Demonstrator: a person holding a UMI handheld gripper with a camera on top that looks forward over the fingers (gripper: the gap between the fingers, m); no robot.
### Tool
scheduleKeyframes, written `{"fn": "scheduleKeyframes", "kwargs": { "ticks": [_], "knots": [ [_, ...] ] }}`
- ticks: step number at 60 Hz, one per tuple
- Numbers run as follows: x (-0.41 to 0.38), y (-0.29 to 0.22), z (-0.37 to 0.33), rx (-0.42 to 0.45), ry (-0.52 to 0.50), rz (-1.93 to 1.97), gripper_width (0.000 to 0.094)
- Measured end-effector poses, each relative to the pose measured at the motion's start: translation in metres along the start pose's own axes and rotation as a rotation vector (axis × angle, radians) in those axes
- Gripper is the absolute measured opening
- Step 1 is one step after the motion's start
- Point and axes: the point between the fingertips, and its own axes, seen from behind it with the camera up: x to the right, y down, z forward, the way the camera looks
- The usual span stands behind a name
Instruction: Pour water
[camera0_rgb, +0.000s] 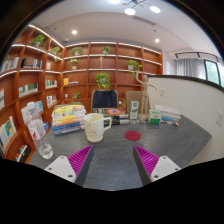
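Grey and bare in its nearer half, the bench (118, 158) stretches out ahead of me, with the things on it gathered toward its far side. My claw (112, 160) hangs wide, nothing held between its magenta pads (80, 158); only bench surface shows in the gap.

Ahead and to the left of my left finger stands a clear glass (45, 149), near the bench's left edge. I cannot tell whether it holds anything. Just behind it rises a clear bottle (37, 128), pale and see-through, its level also too hard to read. Beyond both fingers, roughly in line with the gap, sits a white jug (94, 127) with a handle on its right side. It stands upright and its inside is hidden from me. Right of the jug, a small red disc (132, 134) lies flat on the bench.

Behind the jug a colourful box (67, 117) lies along the far left of the bench. Toward the far right are a few small cartons and packets (160, 117), too small to make out.

A dark chair (105, 99) stands past the bench, and wooden shelves (100, 62) with plants and books line the wall behind.
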Motion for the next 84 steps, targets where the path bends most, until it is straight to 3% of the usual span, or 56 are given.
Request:
{"fn": "scheduleKeyframes", "kwargs": {
  "ticks": [5,12,25,53,56,62,63,67,75,84],
  "knots": [
    [-0.013,0.009,-0.006,-0.018,-0.014,-0.008,0.0830],
    [-0.095,0.059,-0.020,-0.024,-0.081,-0.014,0.0832],
    [-0.209,0.076,-0.024,-0.032,-0.246,-0.045,0.0837],
    [-0.302,-0.002,0.048,0.111,-0.298,0.067,0.0825],
    [-0.305,-0.006,0.055,0.118,-0.298,0.079,0.0781],
    [-0.297,-0.010,0.064,0.148,-0.246,0.046,0.0587],
    [-0.295,-0.010,0.065,0.150,-0.235,0.034,0.0522],
    [-0.292,-0.011,0.065,0.162,-0.233,0.008,0.0497],
    [-0.291,-0.012,0.067,0.176,-0.239,0.014,0.0363],
    [-0.292,-0.011,0.067,0.166,-0.250,0.007,0.0356]
  ]
}}
